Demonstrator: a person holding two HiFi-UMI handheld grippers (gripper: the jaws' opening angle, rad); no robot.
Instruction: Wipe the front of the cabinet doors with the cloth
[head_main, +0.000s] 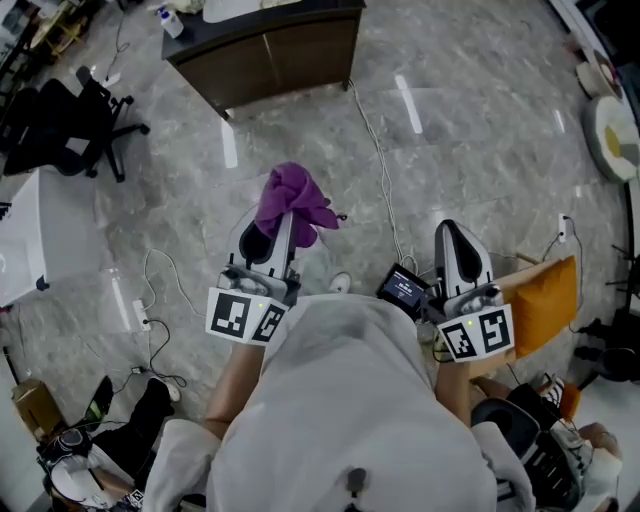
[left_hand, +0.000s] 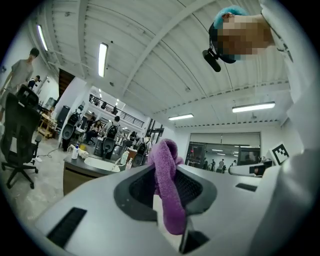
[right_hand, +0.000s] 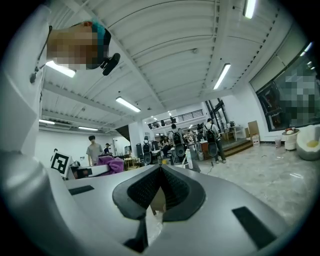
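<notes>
A purple cloth is pinched in my left gripper, which is shut on it; the bunched cloth sticks out past the jaws and hangs down between them in the left gripper view. My right gripper is held level beside it, jaws shut with nothing between them. The dark brown cabinet with its wooden doors stands well ahead across the marble floor, apart from both grippers. It also shows small at the left, with a sink on top.
A black office chair stands at the far left by a white table. Cables run over the floor from the cabinet toward me. An orange cushion lies at the right. A bottle stands on the cabinet top.
</notes>
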